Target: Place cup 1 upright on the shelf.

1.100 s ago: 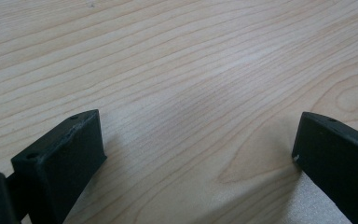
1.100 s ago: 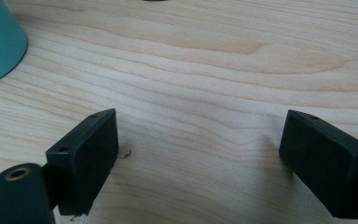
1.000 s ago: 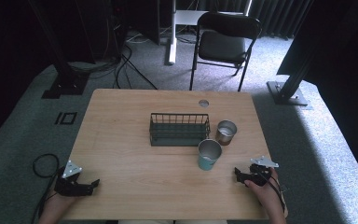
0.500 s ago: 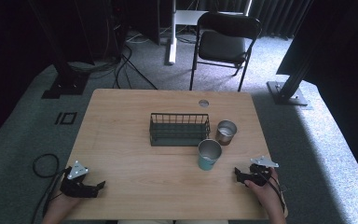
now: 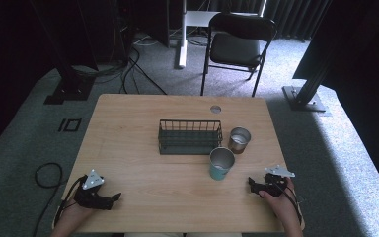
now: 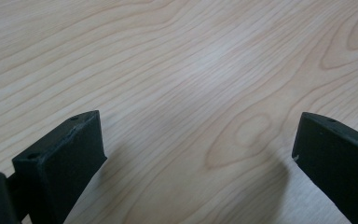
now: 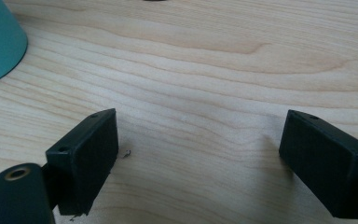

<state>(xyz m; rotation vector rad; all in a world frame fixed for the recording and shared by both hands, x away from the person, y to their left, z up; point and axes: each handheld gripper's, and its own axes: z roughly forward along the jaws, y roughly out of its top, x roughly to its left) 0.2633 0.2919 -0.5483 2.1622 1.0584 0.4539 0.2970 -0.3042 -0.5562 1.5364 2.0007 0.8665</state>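
Teal metal cup [image 5: 221, 164] stood upright near right of light wooden bench [image 5: 143, 143], beside bronze metal cup [image 5: 239, 140] and dark wire basket [image 5: 190, 137]. Right hand-held gripper [image 5: 254, 184] nearby, jaws spread, empty. Left hand-held gripper [image 5: 114, 198] near-left, likewise spread, empty.

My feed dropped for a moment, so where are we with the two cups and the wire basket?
Nothing looks done: the wire basket holds nothing. The teal cup and the copper-coloured cup stand upright on the table, to the basket's right. Nothing is in hand: the left hand-held gripper and right hand-held gripper sit open near the front edge, over bare wood. Any handling of the cups is left.
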